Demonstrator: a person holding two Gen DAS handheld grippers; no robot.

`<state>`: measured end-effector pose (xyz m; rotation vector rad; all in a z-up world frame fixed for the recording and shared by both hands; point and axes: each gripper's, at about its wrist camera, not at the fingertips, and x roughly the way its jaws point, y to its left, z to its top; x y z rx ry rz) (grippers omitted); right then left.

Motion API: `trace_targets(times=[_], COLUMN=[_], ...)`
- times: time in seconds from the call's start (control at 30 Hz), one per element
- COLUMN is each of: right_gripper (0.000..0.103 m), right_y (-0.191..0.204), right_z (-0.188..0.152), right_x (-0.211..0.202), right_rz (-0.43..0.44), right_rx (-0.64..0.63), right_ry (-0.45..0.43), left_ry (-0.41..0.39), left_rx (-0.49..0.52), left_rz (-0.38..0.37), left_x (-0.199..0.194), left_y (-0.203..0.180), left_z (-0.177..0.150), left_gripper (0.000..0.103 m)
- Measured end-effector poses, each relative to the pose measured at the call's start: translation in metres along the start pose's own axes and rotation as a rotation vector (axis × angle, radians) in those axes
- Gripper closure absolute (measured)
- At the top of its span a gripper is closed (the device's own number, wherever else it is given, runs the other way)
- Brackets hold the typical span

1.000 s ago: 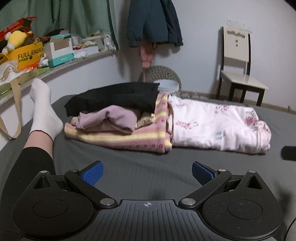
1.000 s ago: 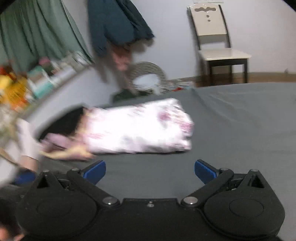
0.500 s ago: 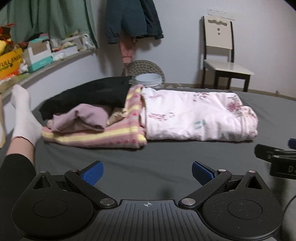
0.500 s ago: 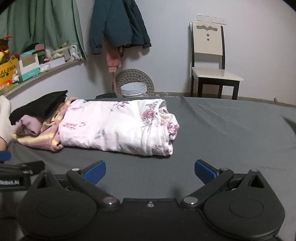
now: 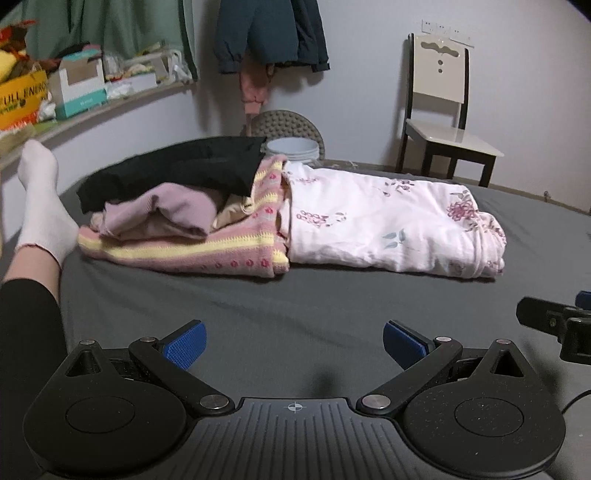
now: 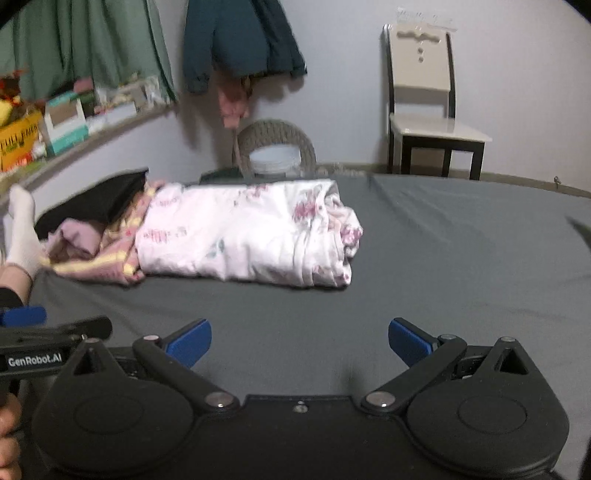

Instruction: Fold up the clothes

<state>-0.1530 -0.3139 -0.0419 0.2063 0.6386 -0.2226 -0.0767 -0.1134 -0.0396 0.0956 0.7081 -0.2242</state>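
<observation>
On the grey bed sheet [image 5: 295, 295] lies a folded white floral garment [image 5: 391, 229], also in the right wrist view [image 6: 251, 236]. Left of it sits a pile: a pink-and-yellow striped knit [image 5: 184, 254], a mauve garment [image 5: 162, 218] and a black garment [image 5: 173, 170] on top. My left gripper [image 5: 293, 343] hovers open over bare sheet, well short of the clothes. My right gripper [image 6: 299, 341] is open too, empty, facing the floral garment from a distance. Each gripper shows at the edge of the other's view.
A person's leg in a white sock [image 5: 40, 206] rests on the bed at the left. A cluttered shelf [image 5: 74, 96] runs along the left wall. A chair [image 5: 443, 110], hanging jackets [image 5: 269, 33] and a round basket with a white tub [image 5: 291, 147] stand beyond the bed.
Both views have swung: the left gripper turned right then steadied, bringing the right gripper into its edge. The right view is slightly closer to the floral garment. Both stay open.
</observation>
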Motion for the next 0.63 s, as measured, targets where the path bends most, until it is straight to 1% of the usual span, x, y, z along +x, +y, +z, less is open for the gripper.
trace_targets(times=[0.1,0.17,0.3,0.43,0.63], right_gripper=[0.0,0.0,0.0,0.0,0.0], right_y=[0.003,0.005,0.004,0.004,0.011], right_z=[-0.003,-0.005,-0.009,-0.012,-0.015], right_x=[-0.002,0.003,0.009,0.007,0.003], right_rz=[-0.008,-0.031,-0.015,-0.012,-0.023], right_rx=[-0.028,-0.045,-0.038,-0.04,-0.079], right_ry=[-0.032,-0.011,0.025,0.02,0.005], left_ry=[-0.004,-0.001,0.002,0.005,0.014], left_rx=[-0.016,-0.019,-0.019,-0.002,-0.005], left_rz=[-0.01,-0.007,-0.003,0.01,-0.006], left_x=[0.0,0.001,0.003,0.003,0.002], left_y=[0.002,0.001,0.0,-0.002,-0.002], left_z=[-0.001,0.0,0.0,-0.001,-0.002], left_gripper=[0.001,0.001,0.001,0.001,0.001])
